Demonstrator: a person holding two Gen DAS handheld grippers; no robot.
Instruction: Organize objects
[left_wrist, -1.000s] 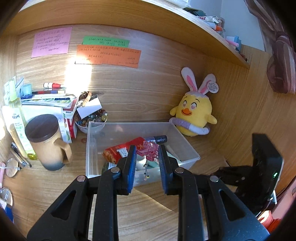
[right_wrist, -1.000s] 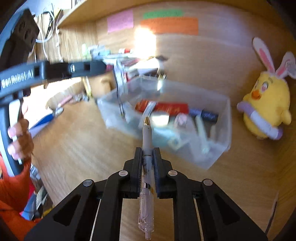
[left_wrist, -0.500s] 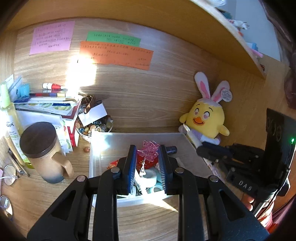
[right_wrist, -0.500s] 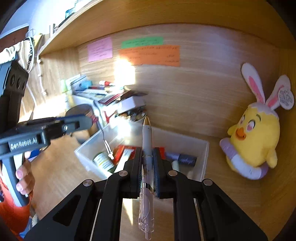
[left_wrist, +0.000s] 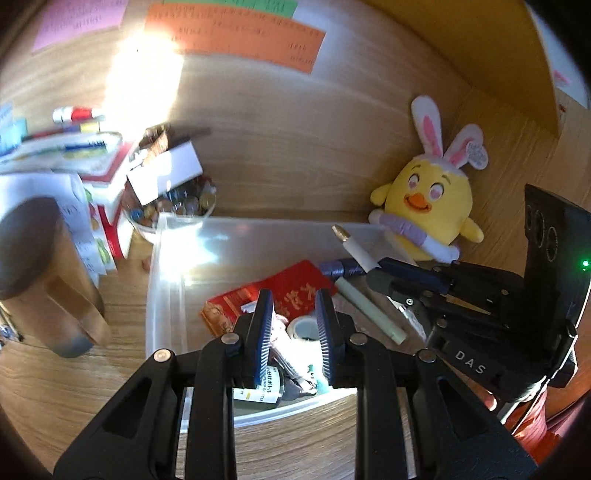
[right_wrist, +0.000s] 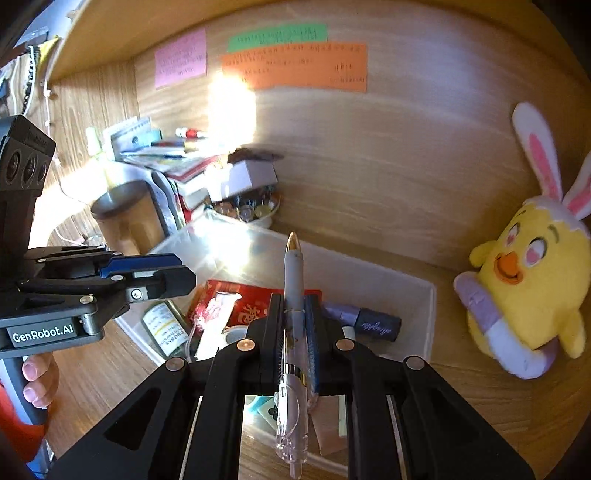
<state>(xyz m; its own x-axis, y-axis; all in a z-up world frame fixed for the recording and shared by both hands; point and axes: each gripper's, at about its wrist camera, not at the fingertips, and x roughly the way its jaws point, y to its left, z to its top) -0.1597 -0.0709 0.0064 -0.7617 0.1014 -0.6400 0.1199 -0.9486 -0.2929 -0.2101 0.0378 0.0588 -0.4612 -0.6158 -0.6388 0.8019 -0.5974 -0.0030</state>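
A clear plastic bin (left_wrist: 173, 254) (right_wrist: 421, 295) on the wooden desk holds a red packet (left_wrist: 295, 291) (right_wrist: 251, 299), a tape roll (left_wrist: 303, 328), a dark tube (right_wrist: 369, 321), a pale green stick (left_wrist: 369, 310) and a small bottle (right_wrist: 162, 325). My left gripper (left_wrist: 293, 310) (right_wrist: 184, 280) is open and empty, low over the bin's front. My right gripper (right_wrist: 291, 314) (left_wrist: 380, 273) is shut on a clear pen (right_wrist: 293, 280) (left_wrist: 354, 247) with a gold tip, held above the bin's right side.
A yellow chick plush (left_wrist: 428, 206) (right_wrist: 528, 273) sits right of the bin. A brown lidded mug (left_wrist: 40, 273) (right_wrist: 125, 218), a bowl of small items (left_wrist: 173, 210) and stacked books (left_wrist: 74, 155) stand to the left. Sticky notes (right_wrist: 295, 66) hang on the back wall under a shelf.
My left gripper dropped the pink charm into the bin, opened and sank lower. My right gripper carried the pen in over the bin.
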